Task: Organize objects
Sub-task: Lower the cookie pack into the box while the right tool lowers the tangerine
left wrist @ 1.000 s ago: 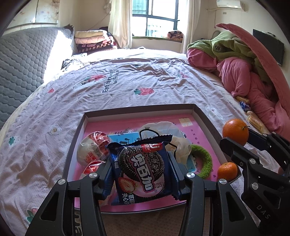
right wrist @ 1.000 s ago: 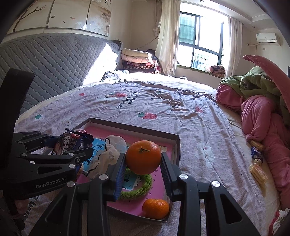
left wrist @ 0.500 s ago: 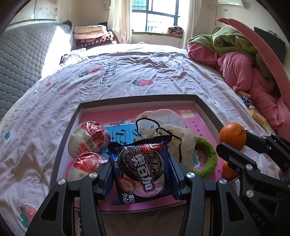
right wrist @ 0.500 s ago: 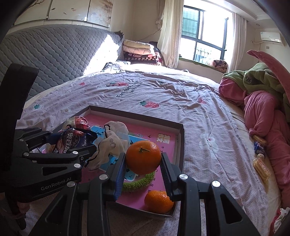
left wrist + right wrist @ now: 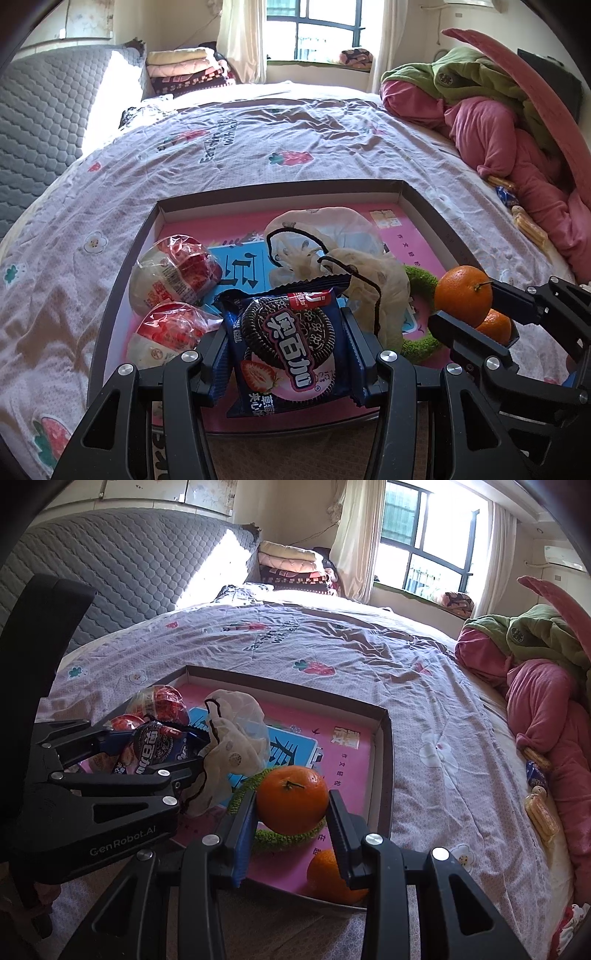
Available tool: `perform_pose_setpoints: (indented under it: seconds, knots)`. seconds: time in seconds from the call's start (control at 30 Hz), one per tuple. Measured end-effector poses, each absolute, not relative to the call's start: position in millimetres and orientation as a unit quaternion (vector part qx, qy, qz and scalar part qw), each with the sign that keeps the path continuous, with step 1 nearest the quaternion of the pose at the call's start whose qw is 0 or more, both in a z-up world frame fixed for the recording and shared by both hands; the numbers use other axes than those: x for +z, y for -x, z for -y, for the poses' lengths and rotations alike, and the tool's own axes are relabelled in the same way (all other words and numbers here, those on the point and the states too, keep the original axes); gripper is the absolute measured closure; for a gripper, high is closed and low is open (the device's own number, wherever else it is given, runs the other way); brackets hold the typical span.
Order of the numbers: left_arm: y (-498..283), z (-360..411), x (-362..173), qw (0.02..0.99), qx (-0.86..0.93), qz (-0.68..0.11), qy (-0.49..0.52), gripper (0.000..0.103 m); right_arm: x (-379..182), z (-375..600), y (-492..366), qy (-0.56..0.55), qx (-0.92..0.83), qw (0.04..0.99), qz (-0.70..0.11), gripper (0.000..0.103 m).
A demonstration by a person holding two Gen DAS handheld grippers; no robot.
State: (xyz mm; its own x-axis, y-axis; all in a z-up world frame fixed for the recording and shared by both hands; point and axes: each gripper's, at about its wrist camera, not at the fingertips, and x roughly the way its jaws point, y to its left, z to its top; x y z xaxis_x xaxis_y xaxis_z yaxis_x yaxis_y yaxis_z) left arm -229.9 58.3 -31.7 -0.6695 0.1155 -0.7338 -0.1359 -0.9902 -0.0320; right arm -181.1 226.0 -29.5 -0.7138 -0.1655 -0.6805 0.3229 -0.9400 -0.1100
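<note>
A shallow box (image 5: 424, 201) with a pink floor lies on the bed; it also shows in the right wrist view (image 5: 386, 760). My left gripper (image 5: 286, 350) is shut on a blue Oreo packet (image 5: 291, 343) over the box's near part. My right gripper (image 5: 291, 812) is shut on an orange (image 5: 291, 799), held above a green ring (image 5: 280, 836) in the box. A second orange (image 5: 328, 875) lies in the box's near right corner. Two red-and-white wrapped snacks (image 5: 173, 275) and a cream pouch with a black cord (image 5: 332, 251) also lie inside.
The bed has a lilac strawberry-print cover (image 5: 258, 147). A heap of pink and green bedding (image 5: 498, 122) lies on the right, with several small snack packets (image 5: 535, 775) beside it. A grey quilted headboard (image 5: 122, 565) stands at the left.
Both grippers have moved forward and lower over the box, each still holding its item. The held orange is now over the green ring.
</note>
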Motion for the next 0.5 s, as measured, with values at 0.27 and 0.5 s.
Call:
perform_pose_setpoints:
  seconds: [0.27, 0.5]
  knots:
    - [229.2, -59.6, -33.4, 0.064, 0.915, -0.026, 0.398, 0.05, -38.3, -219.9, 187.9, -0.365, -0.913, 0.132, -0.122, 0.066]
    - [229.9, -60.3, -34.4, 0.06, 0.915, -0.037, 0.397, 0.05, -46.5, -219.7, 193.3, -0.379, -0.908, 0.125, -0.131, 0.065]
